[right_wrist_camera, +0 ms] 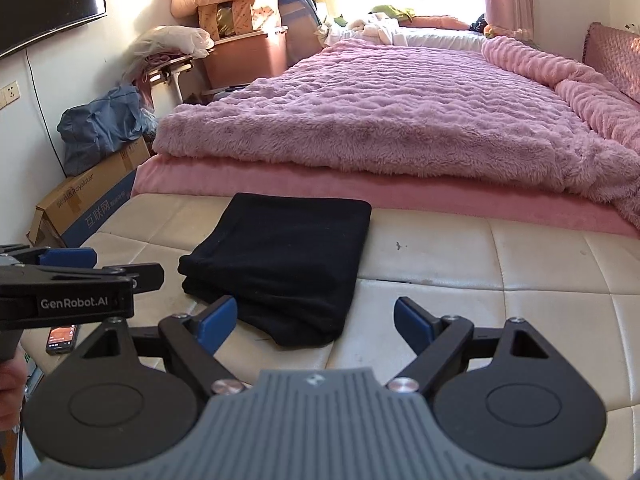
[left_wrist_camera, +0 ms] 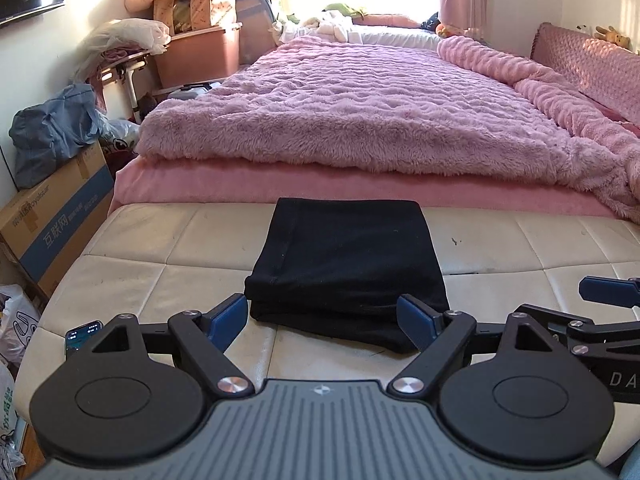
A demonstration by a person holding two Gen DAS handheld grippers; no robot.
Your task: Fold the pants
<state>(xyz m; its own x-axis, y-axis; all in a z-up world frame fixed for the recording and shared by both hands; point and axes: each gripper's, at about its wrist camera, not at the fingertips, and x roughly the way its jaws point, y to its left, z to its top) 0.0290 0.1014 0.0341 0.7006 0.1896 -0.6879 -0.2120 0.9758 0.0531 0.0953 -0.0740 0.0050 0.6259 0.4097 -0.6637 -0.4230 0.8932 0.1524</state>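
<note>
Black pants (left_wrist_camera: 344,264) lie folded into a thick rectangle on a cream padded bench (left_wrist_camera: 520,248) at the foot of a bed. My left gripper (left_wrist_camera: 323,316) hovers open at the stack's near edge, its blue pads spread to either side and pressing on nothing. A blue finger of the right gripper (left_wrist_camera: 608,290) shows at the right edge. In the right wrist view the pants (right_wrist_camera: 280,256) sit left of centre on the bench (right_wrist_camera: 480,280). My right gripper (right_wrist_camera: 316,320) is open over the stack's near right corner and holds nothing. The left gripper's finger (right_wrist_camera: 68,258) juts in from the left.
A phone (left_wrist_camera: 82,334) (right_wrist_camera: 60,338) lies on the bench's near left corner. Behind the bench is a bed with a fluffy pink blanket (left_wrist_camera: 360,112). A cardboard box (left_wrist_camera: 60,216), bags and storage bins crowd the floor to the left.
</note>
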